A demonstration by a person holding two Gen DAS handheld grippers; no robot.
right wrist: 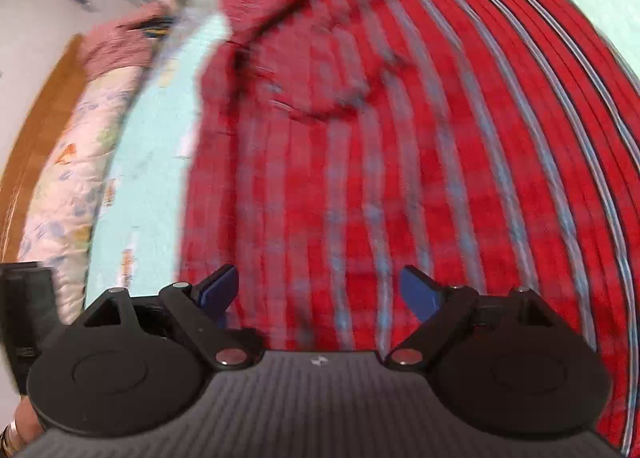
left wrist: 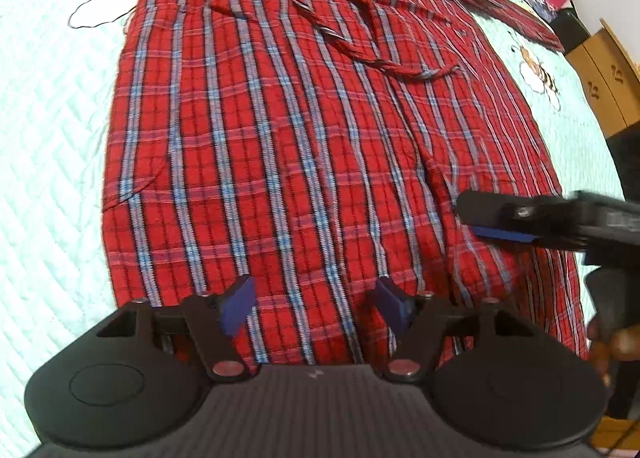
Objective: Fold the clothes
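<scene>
a red plaid garment (left wrist: 304, 146) lies spread across the middle of the left wrist view, on a pale mint quilted bedspread (left wrist: 52, 162) with cartoon bees printed on it. a twisted drawstring (left wrist: 344, 42) of the same red cloth trails loose over the upper centre of the fabric, and a long strip of the same plaid runs off toward the upper right. a few creases show in the cloth at lower right.

the left gripper (left wrist: 316, 304) sits at the bottom of that view, its 2 blue pads (left wrist: 239, 304) spread apart with nothing between them, plaid showing in the gap. whether the tips touch the cloth i can't tell.

the right gripper (left wrist: 496, 218) comes in from the right edge of the left wrist view, over the lower right part of the garment. in its own view – badly blurred – the right gripper (right wrist: 322, 292) has its blue pads (right wrist: 419, 293) wide apart too, holding nothing, with the red plaid (right wrist: 400, 162) filling the centre and right of the frame.

at the left of the right wrist view the bedspread (right wrist: 156, 146) shows as a mint band, and beside it a floral quilt (right wrist: 76, 178) lies along a wooden bed edge (right wrist: 36, 126). in the far upper right of the left wrist view there is wooden furniture (left wrist: 604, 74) with dark handles, and some clutter above it too small to make out.
</scene>
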